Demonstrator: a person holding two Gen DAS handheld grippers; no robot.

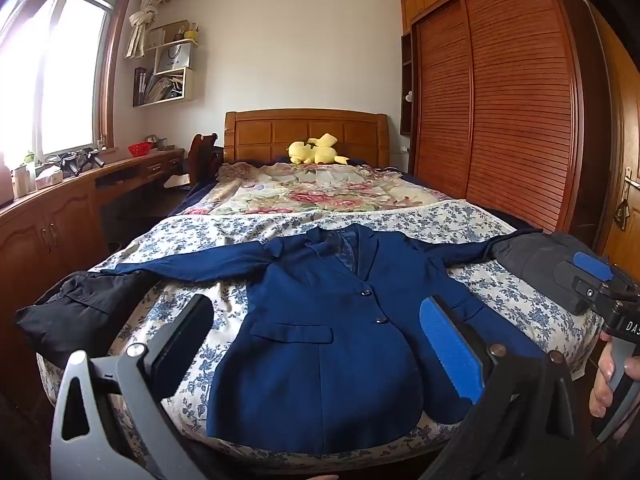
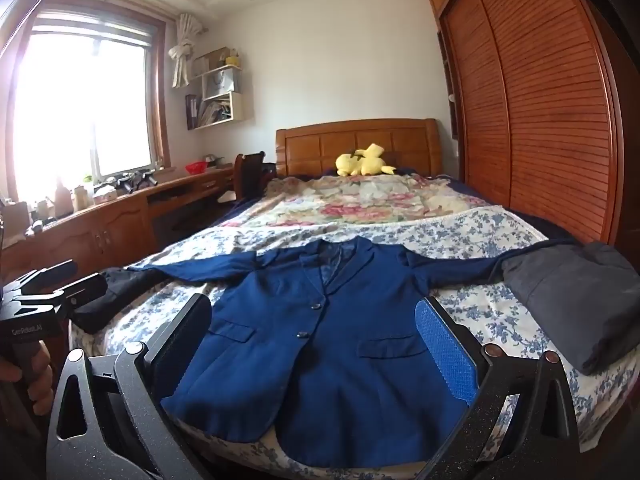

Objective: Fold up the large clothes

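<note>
Partly, dark garment [image 2: 576, 300] hides the blue jacket [image 2: 320, 352] sleeve's cuff.

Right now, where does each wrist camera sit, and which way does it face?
Left wrist: on the left hand-held gripper, open at the bed's foot, facing the headboard; the right hand shows.
Right wrist: on the right hand-held gripper, open, facing likewise; the left hand shows.
Shared: blue blazer spread flat, yellow plush toy.

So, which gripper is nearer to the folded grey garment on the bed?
Right. The right gripper is over the blue jacket, beside the folded grey garment. The left gripper is farther away, towards the black garment.
</note>
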